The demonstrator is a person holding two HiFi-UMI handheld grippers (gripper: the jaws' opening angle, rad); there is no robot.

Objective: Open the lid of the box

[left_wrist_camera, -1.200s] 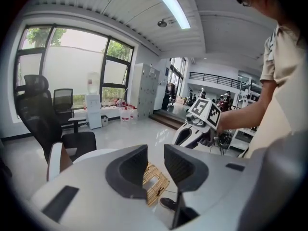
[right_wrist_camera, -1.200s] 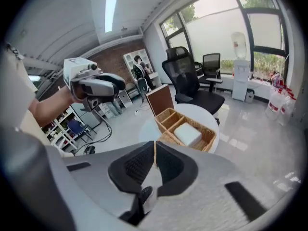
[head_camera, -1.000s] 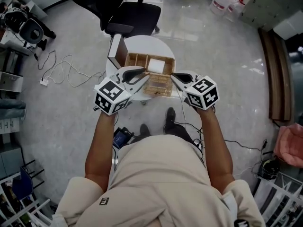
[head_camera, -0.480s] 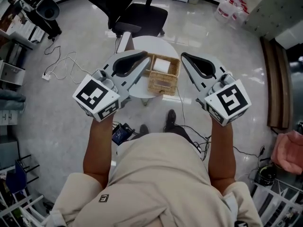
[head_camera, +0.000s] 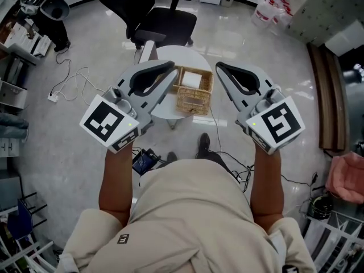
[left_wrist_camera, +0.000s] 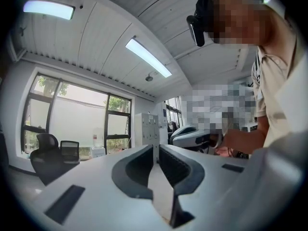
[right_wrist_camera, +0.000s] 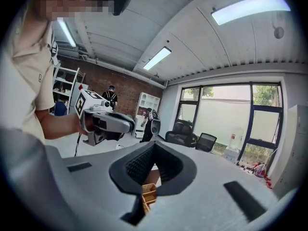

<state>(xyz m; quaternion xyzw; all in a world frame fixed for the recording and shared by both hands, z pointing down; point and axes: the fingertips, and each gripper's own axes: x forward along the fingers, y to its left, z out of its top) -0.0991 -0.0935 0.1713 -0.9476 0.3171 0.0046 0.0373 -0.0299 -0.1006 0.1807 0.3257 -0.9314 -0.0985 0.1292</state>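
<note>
Left gripper (head_camera: 172, 71): hovering above the left side of the round white table (head_camera: 177, 56), jaws having just been closing and now lying together, with nothing between them. Right gripper (head_camera: 220, 70): hovering to the right of the table, jaws pressed fully together and likewise carrying nothing. Wicker box (head_camera: 193, 95): sitting on the near half of the table, lying between the two grippers and below them, slightly farther than both tips. Its compartments are showing uncovered, one holding a white item, and a flat panel (head_camera: 147, 51) is standing at the far left, judged to be the lid already swung up. The left gripper is covering the box's left end, so its long axis is not showing clearly; that gripper is judged the nearer of the two to the lid side. Any further move would be calling for a descent toward the table from either hand. The head view alone is giving the whole layout. The right gripper view is catching only a wicker sliver (right_wrist_camera: 147, 194) beneath its jaws, plus the other gripper. The left gripper view is showing no box, only windows and office chairs.
</note>
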